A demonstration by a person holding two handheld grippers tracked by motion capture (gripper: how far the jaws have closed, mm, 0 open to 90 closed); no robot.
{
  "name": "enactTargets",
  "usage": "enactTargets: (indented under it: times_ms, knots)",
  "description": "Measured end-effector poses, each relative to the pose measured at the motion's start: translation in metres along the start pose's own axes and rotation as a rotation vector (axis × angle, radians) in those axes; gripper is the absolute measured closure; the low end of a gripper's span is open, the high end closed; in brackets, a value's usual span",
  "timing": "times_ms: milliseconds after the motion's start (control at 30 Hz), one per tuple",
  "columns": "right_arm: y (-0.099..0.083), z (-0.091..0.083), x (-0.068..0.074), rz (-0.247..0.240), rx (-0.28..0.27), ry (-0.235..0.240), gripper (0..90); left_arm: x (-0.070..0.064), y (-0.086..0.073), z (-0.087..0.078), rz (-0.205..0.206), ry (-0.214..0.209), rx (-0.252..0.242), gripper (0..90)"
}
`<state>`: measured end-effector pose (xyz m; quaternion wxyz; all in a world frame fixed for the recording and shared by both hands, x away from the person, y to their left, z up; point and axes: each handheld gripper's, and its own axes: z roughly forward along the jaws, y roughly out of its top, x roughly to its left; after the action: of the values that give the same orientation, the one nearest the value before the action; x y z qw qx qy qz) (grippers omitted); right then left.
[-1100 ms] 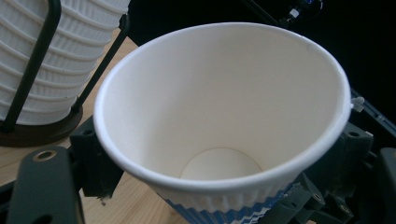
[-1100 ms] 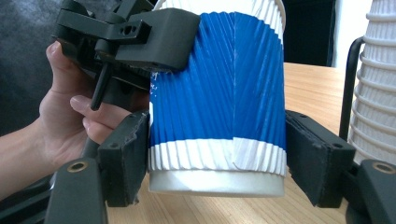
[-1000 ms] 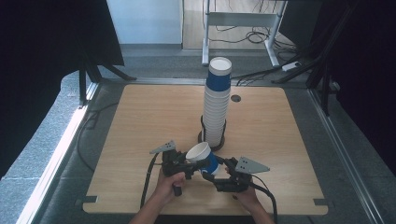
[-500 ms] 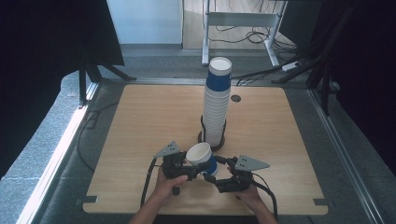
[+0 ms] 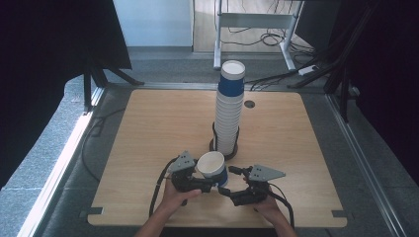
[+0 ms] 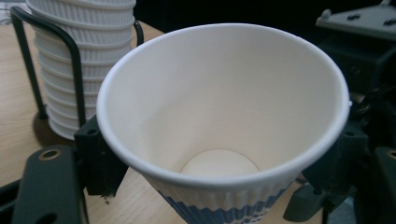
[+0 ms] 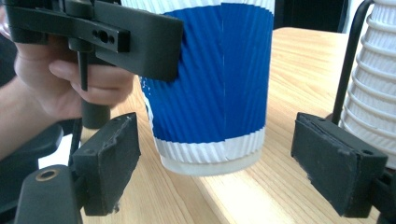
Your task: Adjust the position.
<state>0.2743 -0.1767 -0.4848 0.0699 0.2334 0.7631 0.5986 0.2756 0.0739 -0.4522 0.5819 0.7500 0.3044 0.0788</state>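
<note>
light: even, daylight from rear | shadows: soft | focus: close-ups slightly soft

Hidden and cut off

Cup [image 6: 224, 121] base cut by the bottom edge in the left gripper view, rim cut by the top edge in the right gripper view. Stack [image 7: 378, 84] cropped at right there, top out of frame. Left gripper [image 5: 210, 185] jaw contact hidden behind the cup in the high view.

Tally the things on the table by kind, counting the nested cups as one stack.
Loose paper cup: 1
Stack of paper cups: 1
Black wire stack holder: 1
Handheld grippers: 2, left gripper and right gripper
Total: 5
</note>
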Motion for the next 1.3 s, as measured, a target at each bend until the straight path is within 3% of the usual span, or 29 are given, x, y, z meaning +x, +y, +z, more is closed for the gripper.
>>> enactTargets:
  times_ms: [100,200,333,367,400,600,833,1133,1300]
  knots:
    - [0.000,0.001,-0.001,-0.008,0.033,-0.010,15.5,-0.005,0.002,0.000,0.057,0.039,0.020,20.1]
    - [0.000,0.002,-0.001,-0.025,0.075,-0.020,15.2,-0.014,0.004,0.000,0.166,0.110,0.052,20.1]
    - [-0.002,0.004,-0.001,-0.048,0.126,-0.028,15.1,-0.026,0.005,0.001,0.258,0.146,0.073,20.0]
    - [-0.002,0.004,-0.001,-0.048,0.126,-0.028,15.1,-0.026,0.005,0.001,0.258,0.146,0.073,20.1]
    - [-0.002,0.004,0.000,-0.054,0.137,-0.029,15.1,-0.028,0.005,0.002,0.294,0.163,0.088,20.0]
    - [-0.004,0.006,0.001,-0.063,0.157,-0.025,15.1,-0.029,0.004,0.002,0.336,0.190,0.106,20.0]
    - [-0.006,0.007,0.001,-0.088,0.186,-0.043,15.1,-0.034,0.000,0.006,0.455,0.279,0.154,19.9]
    - [-0.003,0.004,0.003,-0.092,0.134,-0.023,15.5,-0.033,0.000,0.005,0.435,0.250,0.143,19.9]
    - [-0.002,0.004,0.003,-0.093,0.123,-0.022,15.5,-0.034,-0.001,0.006,0.449,0.256,0.155,19.9]
